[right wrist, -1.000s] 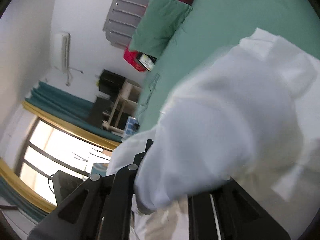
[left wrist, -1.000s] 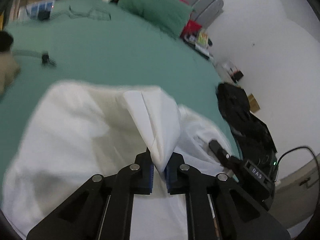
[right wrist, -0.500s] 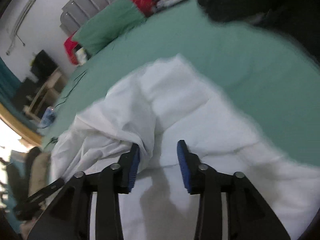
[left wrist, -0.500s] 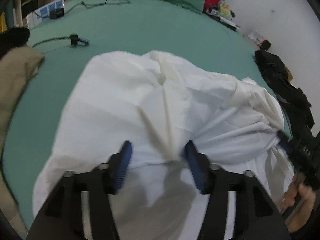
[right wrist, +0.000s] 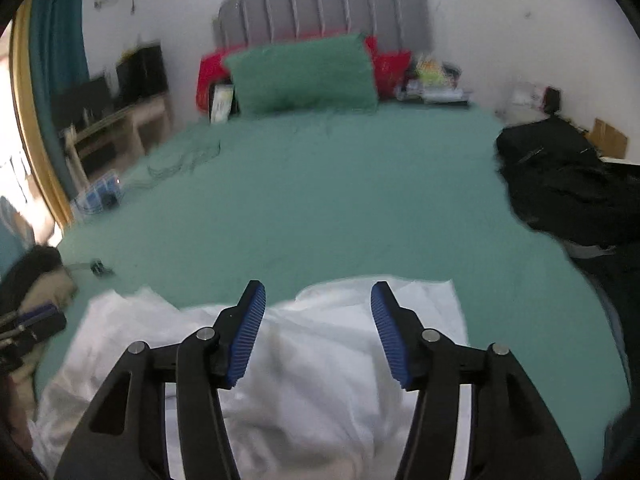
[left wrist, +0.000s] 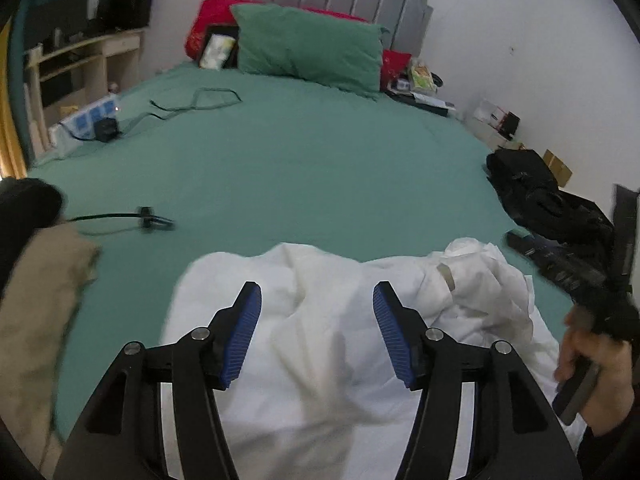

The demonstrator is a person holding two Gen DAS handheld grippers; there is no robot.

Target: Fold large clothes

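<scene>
The white garment (left wrist: 320, 344) is spread in a crumpled heap on the near part of the green bed (left wrist: 304, 168), with its long axis running left to right across the near edge, so the cloth lies below and just ahead of both sets of jaws rather than between them. The left gripper (left wrist: 317, 334) is seen wide open above the middle of the heap, nothing pinched, its blue pads (left wrist: 245, 332) clear of the fabric. The right gripper (right wrist: 318, 330) is opening, its jaws already well apart and empty, over the garment's far right edge (right wrist: 400, 292). The bunched part (left wrist: 480, 280) at the right end lies nearer the right hand (left wrist: 580, 356); the smoother left edge is nearer the left gripper. A fresh grasp is judged to need both grippers lowered onto an edge. A beige garment (left wrist: 36, 320) lies at the left, apart.
</scene>
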